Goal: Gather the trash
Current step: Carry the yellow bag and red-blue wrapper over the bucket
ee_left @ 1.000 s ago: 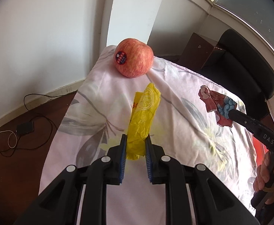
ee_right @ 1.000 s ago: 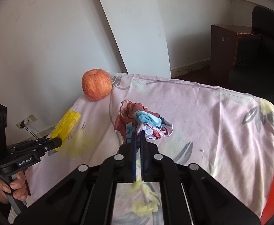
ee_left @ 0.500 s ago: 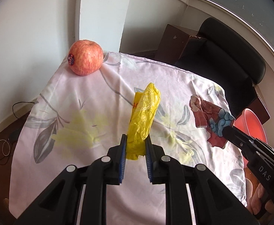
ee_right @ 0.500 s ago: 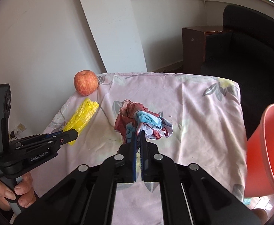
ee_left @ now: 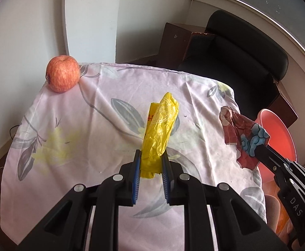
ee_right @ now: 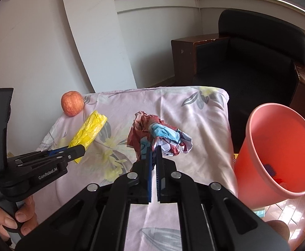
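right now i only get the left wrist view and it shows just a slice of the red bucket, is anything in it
observer: Yes. The right wrist view looks straight into the red bucket, and a small blue piece lies near the bottom.
operator: are the right tongs properly shut on the crumpled wrapper
observer: Shut, pads almost together, pinching only the wrapper's lower edge.
operator: where's the bucket mouth from those tongs
observer: To their right, past the edge of the floral cloth, with the opening facing the camera.
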### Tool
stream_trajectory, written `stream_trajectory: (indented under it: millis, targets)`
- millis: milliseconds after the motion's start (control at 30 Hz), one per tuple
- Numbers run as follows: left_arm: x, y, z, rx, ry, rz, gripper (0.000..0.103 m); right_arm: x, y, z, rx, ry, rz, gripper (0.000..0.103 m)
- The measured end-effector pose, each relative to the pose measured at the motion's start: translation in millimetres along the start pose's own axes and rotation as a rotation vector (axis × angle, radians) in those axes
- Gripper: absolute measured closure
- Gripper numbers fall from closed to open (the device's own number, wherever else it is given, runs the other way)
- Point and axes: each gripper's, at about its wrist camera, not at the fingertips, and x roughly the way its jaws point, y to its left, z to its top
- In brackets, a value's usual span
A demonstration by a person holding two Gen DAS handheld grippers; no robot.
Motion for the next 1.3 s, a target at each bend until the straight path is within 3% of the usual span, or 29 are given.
stream_trajectory:
  millis: [767, 1300]
  targets:
    - [15.8, -135.9, 10.9, 0.248, -0.023, -0.089, 0.086, -39.1, -92.5, -2.1, 0.163, -0.062, -0.154, 0.1]
    - [36.4, -235.2, 7.9, 0.43, -0.006, -0.174, 0.086, -60.8, -173.2, -7.6, 0.308, -0.107, -0.311, 0.1]
